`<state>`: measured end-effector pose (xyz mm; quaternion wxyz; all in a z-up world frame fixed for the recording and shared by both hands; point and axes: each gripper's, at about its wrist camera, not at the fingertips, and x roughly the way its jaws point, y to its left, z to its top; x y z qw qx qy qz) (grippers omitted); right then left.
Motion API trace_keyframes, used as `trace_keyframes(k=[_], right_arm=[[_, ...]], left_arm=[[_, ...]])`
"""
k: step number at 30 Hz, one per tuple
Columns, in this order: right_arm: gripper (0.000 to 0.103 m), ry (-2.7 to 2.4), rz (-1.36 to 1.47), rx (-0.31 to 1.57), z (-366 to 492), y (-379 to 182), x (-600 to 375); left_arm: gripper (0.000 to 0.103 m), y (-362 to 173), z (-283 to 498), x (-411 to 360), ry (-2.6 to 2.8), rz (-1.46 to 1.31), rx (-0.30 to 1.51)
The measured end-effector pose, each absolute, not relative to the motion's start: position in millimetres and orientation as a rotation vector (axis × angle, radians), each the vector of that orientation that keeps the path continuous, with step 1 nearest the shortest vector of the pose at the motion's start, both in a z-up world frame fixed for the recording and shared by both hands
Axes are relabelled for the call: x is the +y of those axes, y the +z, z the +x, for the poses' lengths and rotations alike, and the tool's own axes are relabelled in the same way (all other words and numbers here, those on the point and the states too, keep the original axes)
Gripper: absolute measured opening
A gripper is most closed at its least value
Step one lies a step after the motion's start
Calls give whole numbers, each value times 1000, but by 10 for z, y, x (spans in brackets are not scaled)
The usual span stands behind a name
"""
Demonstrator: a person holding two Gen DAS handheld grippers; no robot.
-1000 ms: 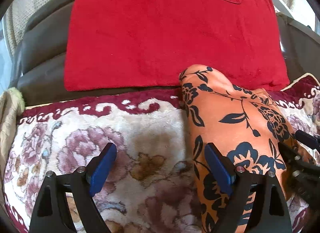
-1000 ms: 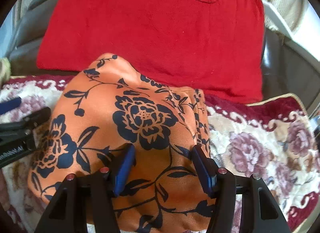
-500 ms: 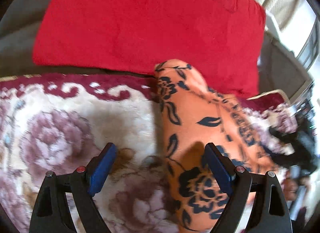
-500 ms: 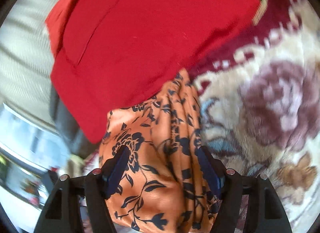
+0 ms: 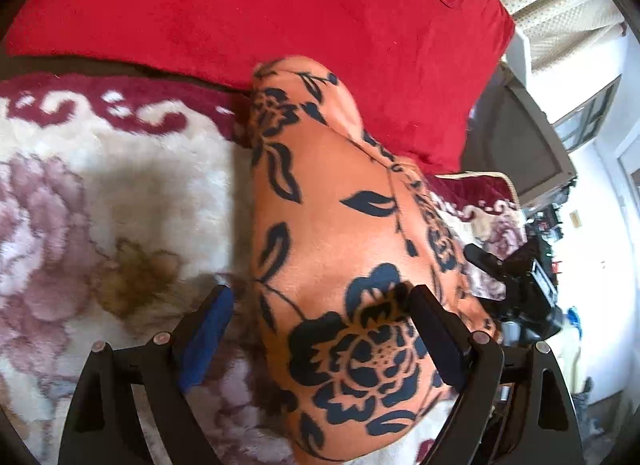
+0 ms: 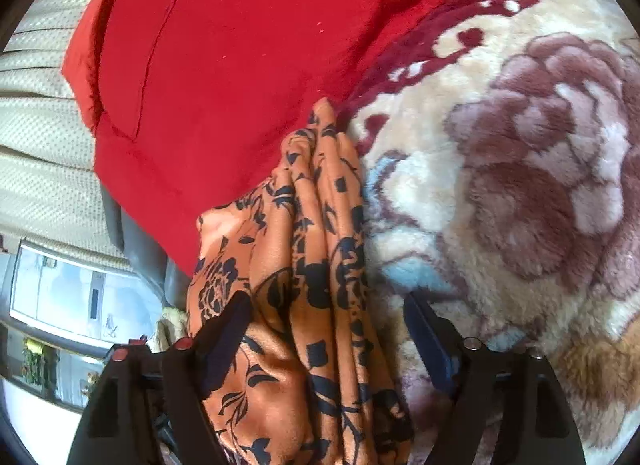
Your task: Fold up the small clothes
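Observation:
An orange garment with a dark blue flower print (image 5: 340, 233) lies folded in a thick bundle on a plush floral blanket (image 5: 100, 193). My left gripper (image 5: 320, 329) is open, its jaws wide apart over the bundle's near left edge. The right gripper also shows at the right of the left wrist view (image 5: 516, 285). In the right wrist view, my right gripper (image 6: 324, 333) is open and rolled sideways, with the bundle's stacked folded edges (image 6: 320, 225) between its fingers. Neither gripper pinches the cloth.
A red cushion (image 5: 248, 13) leans on the dark sofa back behind the garment; it also shows in the right wrist view (image 6: 240, 45). A cream curtain (image 6: 40, 105) hangs behind. The blanket (image 6: 520, 145) spreads to the right. A bright room with furniture lies beyond the sofa's right end (image 5: 560, 145).
Both grippers swung and tilted: the left moved right over the bundle's edge, and the right rolled sideways along its right edge. Both stayed open. The garment kept its place.

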<state>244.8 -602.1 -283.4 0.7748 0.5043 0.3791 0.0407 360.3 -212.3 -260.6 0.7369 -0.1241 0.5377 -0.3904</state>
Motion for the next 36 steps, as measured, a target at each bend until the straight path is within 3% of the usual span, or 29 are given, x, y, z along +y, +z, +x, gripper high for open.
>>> trace_keyframes(k=[12,17,18,22,36], right_arm=[[85,156,998,807,2845,-2832,-5568],[63,160,975,804,2981,-2820,-5393],[59,160,968,803,2996,-2802,-5367],[52,121,877,788,2971,-2630,-5242],[48,134,720,603,2698,-2026,-4720]], left_arm=[[89,-2707,3605,-2409,-886,-351,1191],[69,-2634,3573,-2470,-879,-339,1145],[62,-2599,3550,-2488,-880,-324,1126],[48,-2489,3483,-2520,-877,-287,1071],[44,-1784,2874,-2139,-905,-194,875]])
